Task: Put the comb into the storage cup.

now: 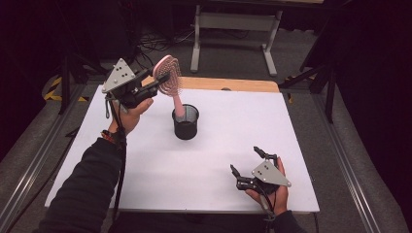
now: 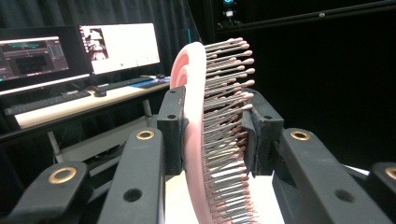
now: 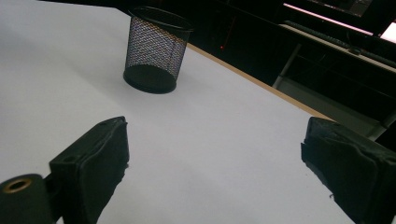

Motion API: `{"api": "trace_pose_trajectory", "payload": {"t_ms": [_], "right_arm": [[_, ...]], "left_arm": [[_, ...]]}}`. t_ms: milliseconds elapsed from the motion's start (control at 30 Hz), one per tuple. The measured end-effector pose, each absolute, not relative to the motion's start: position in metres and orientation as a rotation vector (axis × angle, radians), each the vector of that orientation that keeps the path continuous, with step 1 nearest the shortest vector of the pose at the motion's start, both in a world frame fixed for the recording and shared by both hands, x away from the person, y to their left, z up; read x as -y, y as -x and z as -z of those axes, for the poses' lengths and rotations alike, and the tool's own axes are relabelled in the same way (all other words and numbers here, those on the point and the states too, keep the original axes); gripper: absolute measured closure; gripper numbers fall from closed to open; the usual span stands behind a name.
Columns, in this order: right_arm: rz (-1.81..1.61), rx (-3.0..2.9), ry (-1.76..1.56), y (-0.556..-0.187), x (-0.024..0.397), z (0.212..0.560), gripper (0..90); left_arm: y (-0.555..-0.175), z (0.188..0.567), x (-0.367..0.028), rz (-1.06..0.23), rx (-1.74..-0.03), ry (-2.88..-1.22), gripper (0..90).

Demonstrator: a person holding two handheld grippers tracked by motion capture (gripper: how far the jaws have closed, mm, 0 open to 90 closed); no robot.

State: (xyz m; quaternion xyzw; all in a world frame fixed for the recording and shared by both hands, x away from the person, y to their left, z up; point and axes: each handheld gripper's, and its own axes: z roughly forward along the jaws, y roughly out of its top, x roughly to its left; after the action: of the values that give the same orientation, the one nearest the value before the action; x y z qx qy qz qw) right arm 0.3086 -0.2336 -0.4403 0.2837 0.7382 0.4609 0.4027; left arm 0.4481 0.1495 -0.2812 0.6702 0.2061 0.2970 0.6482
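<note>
White sheet (image 1: 194, 165) covers table, dark room, monitors (image 2: 74, 49) behind. L gripper (image 1: 160, 81) clamps pink hairbrush (image 1: 170, 77) head, handle in mesh cup (image 1: 185, 122). R gripper (image 1: 248, 162) jaws apart, empty.

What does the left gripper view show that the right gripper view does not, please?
Left gripper view: the pink brush clamped by its head between the left tool's jaws, bristles toward one pad, with lit monitors and a keyboard on a desk behind.

Right gripper view: the black mesh cup standing on the white table, and the right tool's jaws wide apart with nothing between them.

Shared: each looks along its own black jaws toward a dark background.
</note>
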Motion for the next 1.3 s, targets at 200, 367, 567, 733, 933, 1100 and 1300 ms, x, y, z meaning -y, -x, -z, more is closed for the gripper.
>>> {"api": "trace_pose_trajectory", "payload": {"t_ms": [200, 367, 567, 733, 933, 1100, 1300], "right_arm": [[-1.164, -1.867, -0.717, -0.309, 0.233, 0.441, 8.4], [-1.165, -1.847, -0.724, -0.308, 0.234, 0.440, 9.2], [-1.160, -1.842, -0.722, -0.308, 0.234, 0.441, 10.4], [-1.157, -1.843, -0.725, -0.309, 0.234, 0.441, 10.6], [-1.147, -1.857, -0.720, -0.309, 0.233, 0.443, 10.8], [-1.141, -1.863, -0.716, -0.309, 0.232, 0.443, 10.8], [-1.135, -1.868, -0.718, -0.310, 0.232, 0.443, 10.9]], "left_arm": [[-0.455, 0.283, -0.136, -0.673, -0.471, -1.541, 65.2], [-0.459, 0.286, -0.129, -0.669, -0.475, -1.553, 65.1], [-0.468, 0.291, -0.124, -0.660, -0.494, -1.574, 65.1], [-0.475, 0.297, -0.122, -0.648, -0.513, -1.581, 65.1], [-0.482, 0.307, -0.118, -0.625, -0.541, -1.593, 65.0], [-0.484, 0.320, -0.113, -0.609, -0.568, -1.616, 64.9], [-0.485, 0.331, -0.111, -0.591, -0.582, -1.627, 64.9]]}}
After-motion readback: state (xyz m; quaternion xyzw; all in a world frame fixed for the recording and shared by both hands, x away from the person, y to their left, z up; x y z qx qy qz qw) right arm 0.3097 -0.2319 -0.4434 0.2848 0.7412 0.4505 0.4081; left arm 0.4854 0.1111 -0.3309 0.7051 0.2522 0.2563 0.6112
